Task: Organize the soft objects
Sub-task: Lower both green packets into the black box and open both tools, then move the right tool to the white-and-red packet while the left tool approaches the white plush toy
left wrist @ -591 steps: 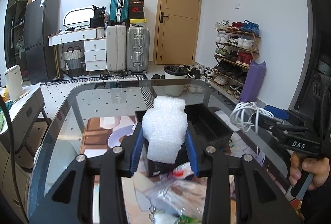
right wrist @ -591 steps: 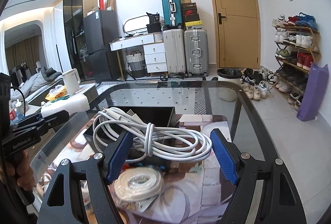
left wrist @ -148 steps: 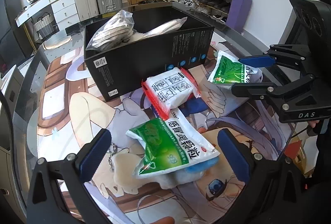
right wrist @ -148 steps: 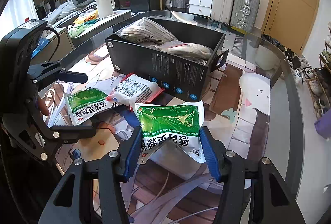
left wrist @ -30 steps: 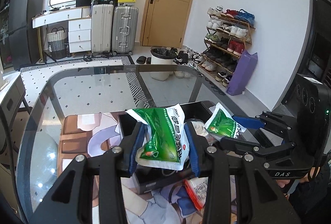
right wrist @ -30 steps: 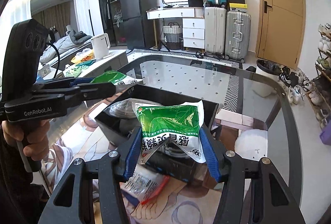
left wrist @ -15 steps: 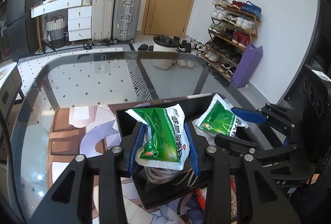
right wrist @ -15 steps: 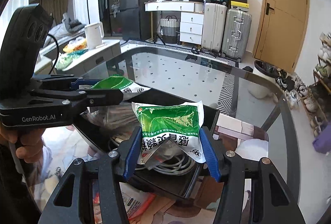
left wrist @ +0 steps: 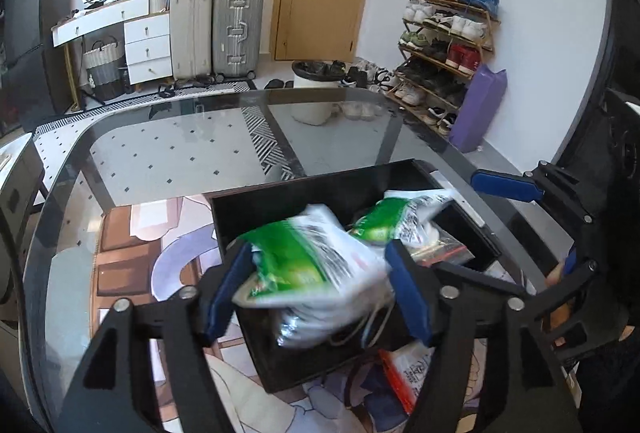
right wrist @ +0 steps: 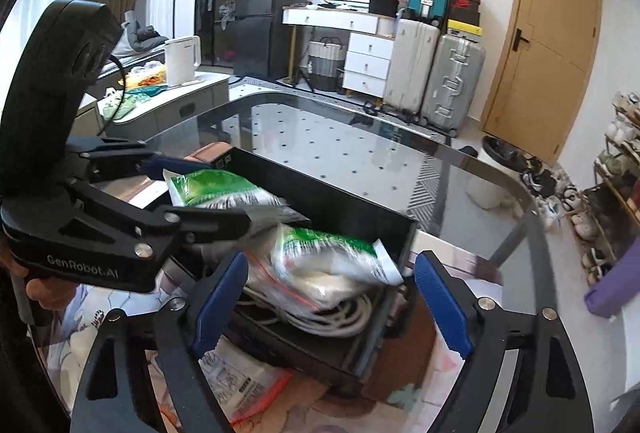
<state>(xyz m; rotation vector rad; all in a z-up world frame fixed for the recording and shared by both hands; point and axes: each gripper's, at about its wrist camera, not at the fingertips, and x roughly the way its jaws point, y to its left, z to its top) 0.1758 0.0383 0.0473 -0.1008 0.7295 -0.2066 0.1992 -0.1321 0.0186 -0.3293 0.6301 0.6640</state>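
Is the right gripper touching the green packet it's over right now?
Apart. The right wrist view shows the right gripper's jaws opening, with clear gaps beside the green packet, which sits over the black box.

Two packets (right wrist: 332, 253) in box (right wrist: 352, 217), atop cable (right wrist: 340, 321).

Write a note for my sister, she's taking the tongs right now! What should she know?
Left tongs: opening, a green packet dropping between them.
Right tongs: opening, the second green packet falling free.
Both packets are over the black box, which already holds a white cable and bagged items.
Left: a red-edged packet lies on the table beside the box; put it in next.
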